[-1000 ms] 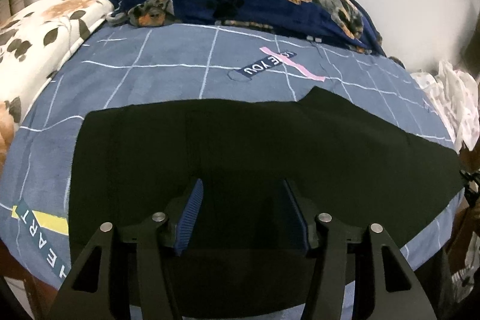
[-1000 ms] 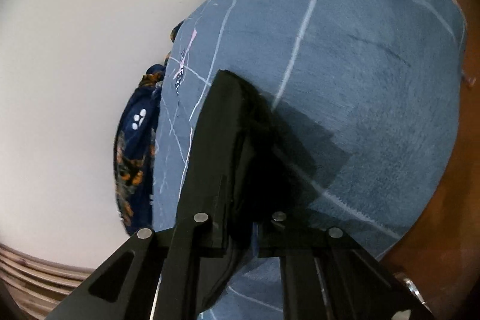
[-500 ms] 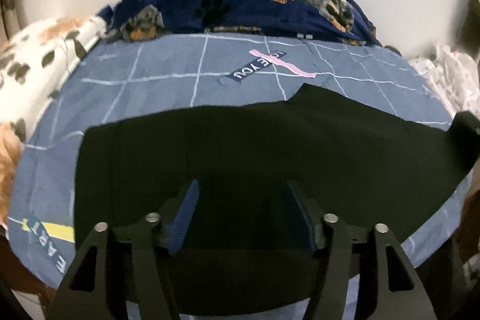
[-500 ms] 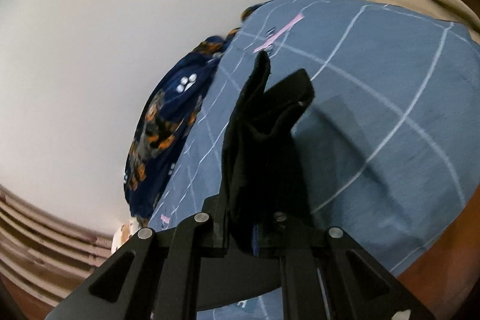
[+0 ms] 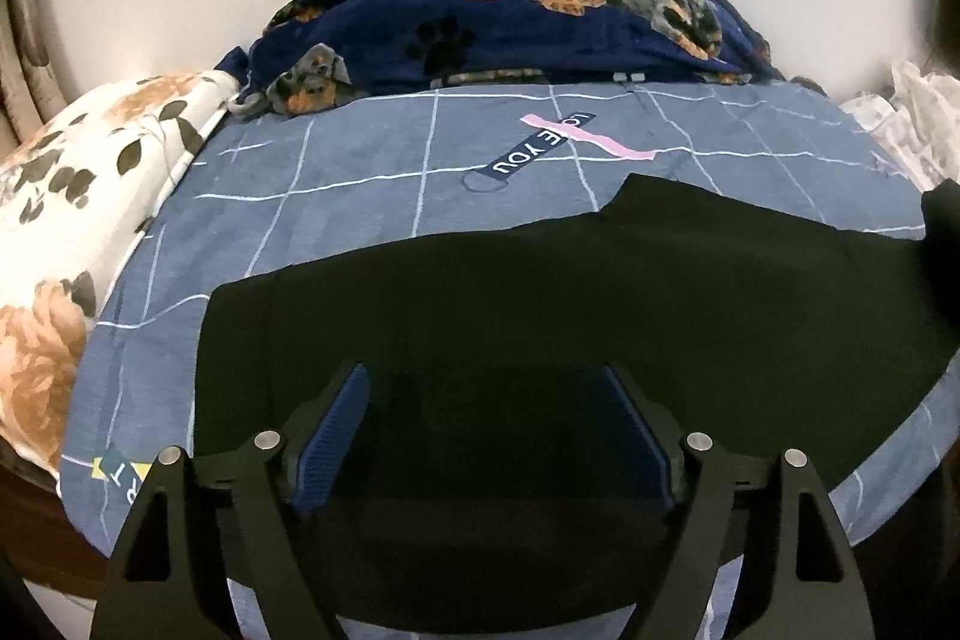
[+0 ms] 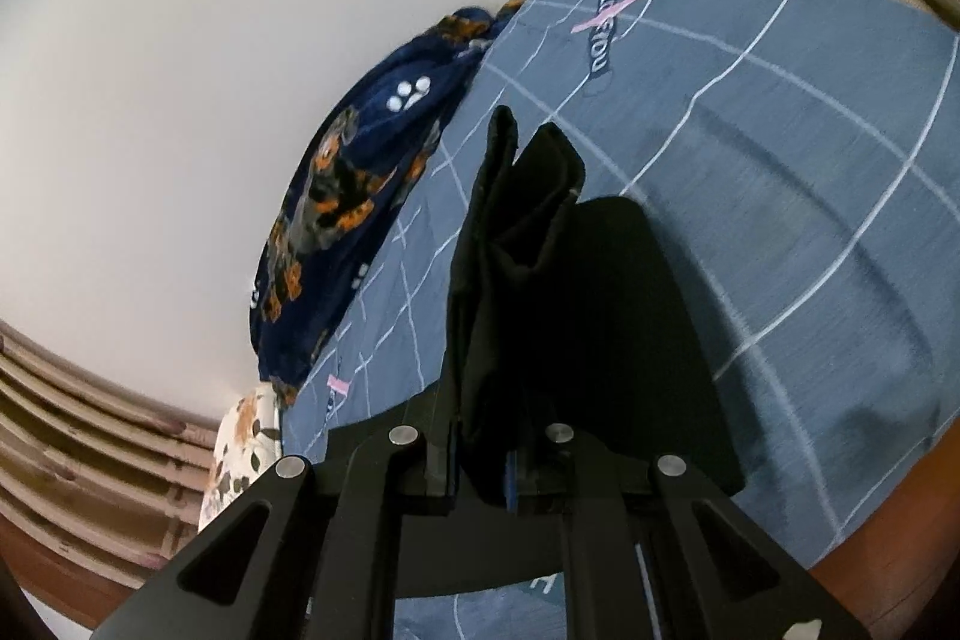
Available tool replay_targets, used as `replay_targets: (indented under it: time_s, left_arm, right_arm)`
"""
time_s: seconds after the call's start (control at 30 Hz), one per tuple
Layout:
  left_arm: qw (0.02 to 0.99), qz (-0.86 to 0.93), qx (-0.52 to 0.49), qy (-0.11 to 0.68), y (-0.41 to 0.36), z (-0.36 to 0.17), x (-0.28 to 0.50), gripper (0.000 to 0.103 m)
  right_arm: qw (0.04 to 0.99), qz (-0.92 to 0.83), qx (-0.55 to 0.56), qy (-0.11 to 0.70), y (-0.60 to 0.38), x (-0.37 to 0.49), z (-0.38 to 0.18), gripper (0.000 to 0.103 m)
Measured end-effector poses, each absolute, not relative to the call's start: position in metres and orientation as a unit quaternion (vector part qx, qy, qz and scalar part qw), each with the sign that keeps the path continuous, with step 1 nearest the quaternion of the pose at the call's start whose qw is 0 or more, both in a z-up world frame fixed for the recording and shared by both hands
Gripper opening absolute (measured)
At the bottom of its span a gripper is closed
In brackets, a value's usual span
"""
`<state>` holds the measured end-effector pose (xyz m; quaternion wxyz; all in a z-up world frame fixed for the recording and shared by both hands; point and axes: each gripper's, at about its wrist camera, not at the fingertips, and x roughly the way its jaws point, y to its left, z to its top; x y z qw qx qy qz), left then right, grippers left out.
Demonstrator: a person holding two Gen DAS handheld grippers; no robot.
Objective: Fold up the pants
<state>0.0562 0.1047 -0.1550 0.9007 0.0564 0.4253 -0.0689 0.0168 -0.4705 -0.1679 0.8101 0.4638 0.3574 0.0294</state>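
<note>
The left gripper (image 5: pixel 483 436) is pointed steeply downward, its blue-padded fingers (image 5: pixel 336 430) spread wide and opening further, with nothing pressed between them. The right gripper (image 6: pixel 483 472) is tilted downward at a shallower angle and rolled to one side, its jaws clamped tight on a bunch of black pants (image 6: pixel 516 244)

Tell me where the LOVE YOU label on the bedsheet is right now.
In the left wrist view the LOVE YOU label sits near the middle of the blue checked bedsheet, between the black pants in front and the navy dog-print blanket behind.
</note>
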Motion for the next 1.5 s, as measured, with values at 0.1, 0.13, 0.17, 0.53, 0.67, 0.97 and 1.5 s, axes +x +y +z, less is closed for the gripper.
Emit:
replay_targets:
  time_s: [0.1,0.13,0.17,0.53,0.67,0.97,1.5]
  left_arm:
    - [0.9,-0.063,0.062,0.426,0.104,-0.155,0.057,0.081]
    - [0.9,-0.062,0.063,0.427,0.103,-0.156,0.057,0.082]
    - [0.9,-0.06,0.064,0.427,0.103,-0.156,0.057,0.082]
    - [0.899,-0.05,0.062,0.431,0.107,-0.155,0.058,0.088]
    - [0.895,-0.05,0.06,0.439,0.108,-0.157,0.06,0.088]
    - [0.891,-0.053,0.069,0.446,0.104,-0.16,0.06,0.088]
    - [0.884,-0.052,0.068,0.46,0.105,-0.167,0.063,0.088]
  right_arm:
    - [0.805,0.04,0.465,0.366,-0.458,0.021,-0.173,0.01]
    - [0.804,0.044,0.465,0.369,-0.453,0.022,-0.174,0.01]
    - [0.803,0.047,0.463,0.373,-0.449,0.024,-0.175,0.01]
    - [0.801,0.074,0.444,0.396,-0.412,0.035,-0.182,0.01]
    - [0.801,0.08,0.434,0.403,-0.401,0.038,-0.182,0.01]
    - [0.8,0.097,0.417,0.42,-0.38,0.044,-0.187,0.01]
    - [0.796,0.122,0.387,0.449,-0.335,0.056,-0.196,0.011]
